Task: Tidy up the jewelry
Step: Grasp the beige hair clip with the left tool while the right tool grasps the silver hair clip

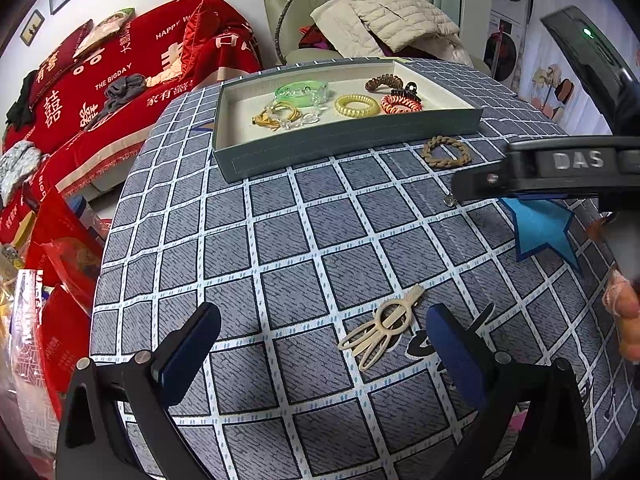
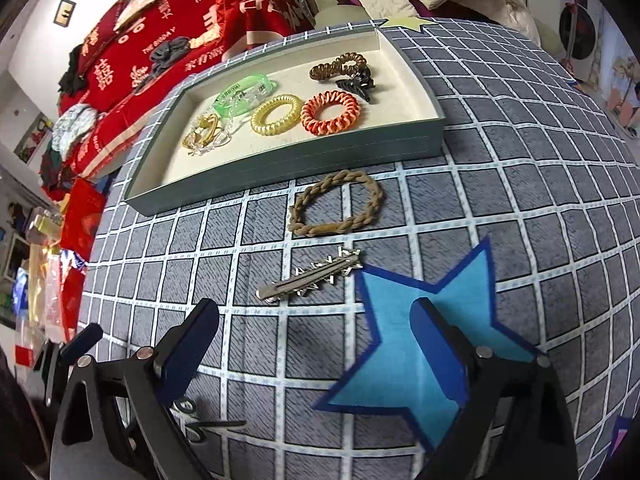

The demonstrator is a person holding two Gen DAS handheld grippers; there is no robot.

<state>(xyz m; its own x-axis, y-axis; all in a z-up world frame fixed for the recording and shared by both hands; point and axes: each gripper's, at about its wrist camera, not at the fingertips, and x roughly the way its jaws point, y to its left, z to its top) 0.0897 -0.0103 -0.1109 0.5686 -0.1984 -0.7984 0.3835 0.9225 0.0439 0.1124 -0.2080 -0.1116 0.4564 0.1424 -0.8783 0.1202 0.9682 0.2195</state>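
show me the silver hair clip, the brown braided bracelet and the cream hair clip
silver hair clip (image 2: pixel 310 277), right wrist view, middle of its bar
brown braided bracelet (image 2: pixel 304 203), right wrist view, left braid
cream hair clip (image 1: pixel 394 317), left wrist view, centre ring

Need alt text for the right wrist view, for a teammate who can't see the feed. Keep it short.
The open right claw hovers over a checked tablecloth, with a silver hair clip and a brown braided hair tie lying just ahead. Beyond them, a tray holds yellow and orange coil ties, a green bangle and other pieces.
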